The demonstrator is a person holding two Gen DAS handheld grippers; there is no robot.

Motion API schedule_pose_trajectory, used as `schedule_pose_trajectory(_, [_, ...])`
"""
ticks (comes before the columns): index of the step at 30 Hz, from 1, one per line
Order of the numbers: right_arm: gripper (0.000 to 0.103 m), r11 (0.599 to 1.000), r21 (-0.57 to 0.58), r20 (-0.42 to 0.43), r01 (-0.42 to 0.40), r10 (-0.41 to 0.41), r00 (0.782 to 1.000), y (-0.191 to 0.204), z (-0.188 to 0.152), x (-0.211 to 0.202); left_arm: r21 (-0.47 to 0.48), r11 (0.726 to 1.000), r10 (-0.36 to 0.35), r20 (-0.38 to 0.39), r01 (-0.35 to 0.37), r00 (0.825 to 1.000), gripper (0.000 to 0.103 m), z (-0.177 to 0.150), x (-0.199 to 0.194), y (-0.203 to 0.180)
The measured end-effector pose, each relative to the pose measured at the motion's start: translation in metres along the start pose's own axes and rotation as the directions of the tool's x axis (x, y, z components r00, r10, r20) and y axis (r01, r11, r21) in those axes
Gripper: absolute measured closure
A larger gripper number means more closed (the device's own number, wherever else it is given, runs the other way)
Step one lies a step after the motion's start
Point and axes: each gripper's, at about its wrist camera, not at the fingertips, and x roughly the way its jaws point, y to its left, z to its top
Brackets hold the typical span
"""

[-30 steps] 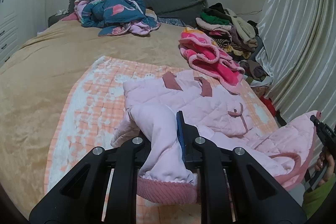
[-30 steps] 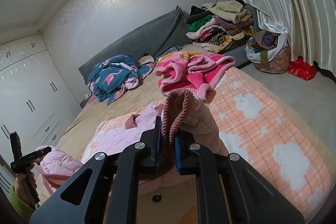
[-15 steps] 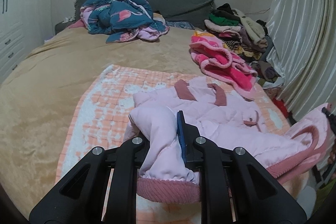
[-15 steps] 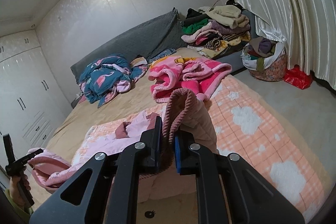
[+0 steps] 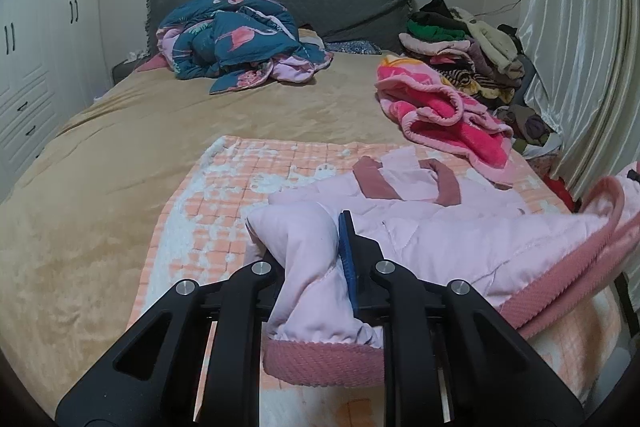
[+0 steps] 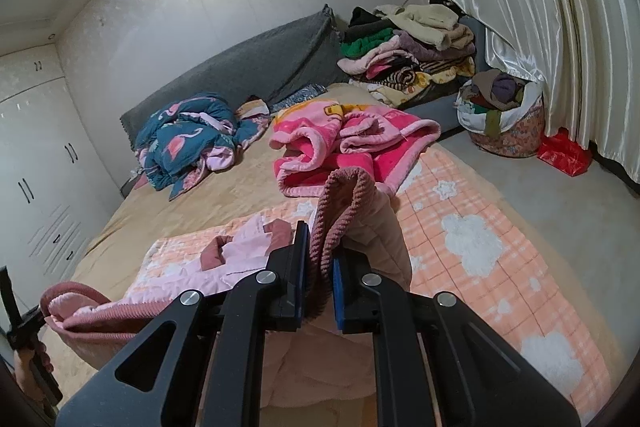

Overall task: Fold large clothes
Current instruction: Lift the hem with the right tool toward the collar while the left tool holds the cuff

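Note:
A pale pink quilted jacket (image 5: 460, 239) with dark pink ribbed trim lies on an orange checked blanket (image 5: 240, 195), collar toward the headboard. My left gripper (image 5: 316, 255) is shut on a bunched fold of it near the ribbed hem (image 5: 320, 363), and the left finger is hidden by cloth. My right gripper (image 6: 320, 259) is shut on the ribbed hem (image 6: 340, 199), which stands up above its fingers. The hem hangs stretched between both grippers, above the jacket's body (image 6: 248, 251). At the far left edge of the right wrist view, a hand holds the left gripper (image 6: 20, 311).
A bright pink fleece blanket (image 5: 440, 107) lies just beyond the jacket. A teal flamingo quilt (image 5: 240, 39) sits by the grey headboard. Stacked clothes (image 5: 460, 43), a full laundry bag (image 6: 504, 115) and a red bag (image 6: 564, 151) stand along the curtain (image 5: 580, 67). A white wardrobe (image 5: 32, 67) is on the left.
Both grippers have carried the lifted hem forward over the jacket, toward its collar. The hem between them now hangs more taut and level. Both grips are unchanged.

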Motion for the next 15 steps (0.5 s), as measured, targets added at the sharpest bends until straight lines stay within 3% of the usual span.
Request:
schedule_pose_trajectory(7, [0.092, 0.999, 0.04, -0.02, -0.002, 0.003, 1.0, -0.005, -0.001, 0.032, 0.008, 1.0, 0.021, -0.032, -0.021, 0.999, 0.092, 0.001, 0.036, 0.004])
schedule_pose_trajectory(10, [0.087, 0.998, 0.064, -0.015, -0.025, 0.026, 1.0, -0.008, -0.001, 0.039, 0.021, 0.999, 0.037, -0.05, -0.036, 0.998, 0.092, 0.003, 0.051, 0.003])
schedule_pose_trajectory(11, [0.082, 0.996, 0.078, -0.012, -0.041, 0.042, 0.999, -0.009, -0.001, 0.04, 0.023, 0.999, 0.042, -0.056, -0.041, 0.998, 0.092, 0.004, 0.055, 0.003])
schedule_pose_trajectory(15, [0.041, 0.987, 0.113, 0.023, -0.116, 0.114, 0.993, -0.014, 0.0, 0.034, 0.048, 0.998, 0.051, -0.073, -0.047, 0.996, 0.092, 0.009, 0.069, 0.0])
